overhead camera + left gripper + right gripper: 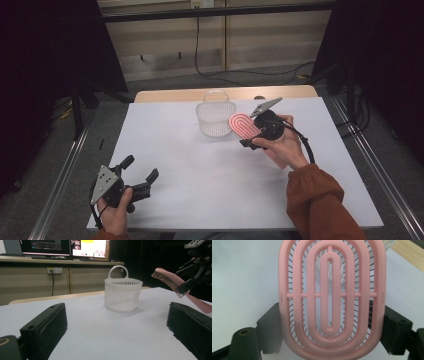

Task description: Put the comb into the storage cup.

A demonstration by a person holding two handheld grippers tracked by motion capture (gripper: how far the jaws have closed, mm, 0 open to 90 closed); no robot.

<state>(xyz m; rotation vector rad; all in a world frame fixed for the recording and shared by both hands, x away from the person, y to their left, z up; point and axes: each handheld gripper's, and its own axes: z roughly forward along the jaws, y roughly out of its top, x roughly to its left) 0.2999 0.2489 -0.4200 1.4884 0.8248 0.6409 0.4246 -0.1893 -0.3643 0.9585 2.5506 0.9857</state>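
Note:
A pink vented hairbrush (pixel 242 125) hangs in the air just right of a white slatted basket (pixel 215 115), held by my right gripper (pixel 254 134), which is shut on the brush's head. In the right gripper view the oval brush head (pixel 331 296) sits clamped between both black jaws, bristles pointing away. The left gripper view shows the brush (pixel 168 280) raised to the right of the basket (pixel 123 292), its handle trailing down. My left gripper (pixel 141 168) rests open near the table's front left corner, nothing between its jaws.
A white sheet covers the table (pixel 175 150), with a wooden edge at the back. A black frame and cables stand behind the table. Monitors (pixel 62 247) sit on a shelf beyond, seen in the left gripper view.

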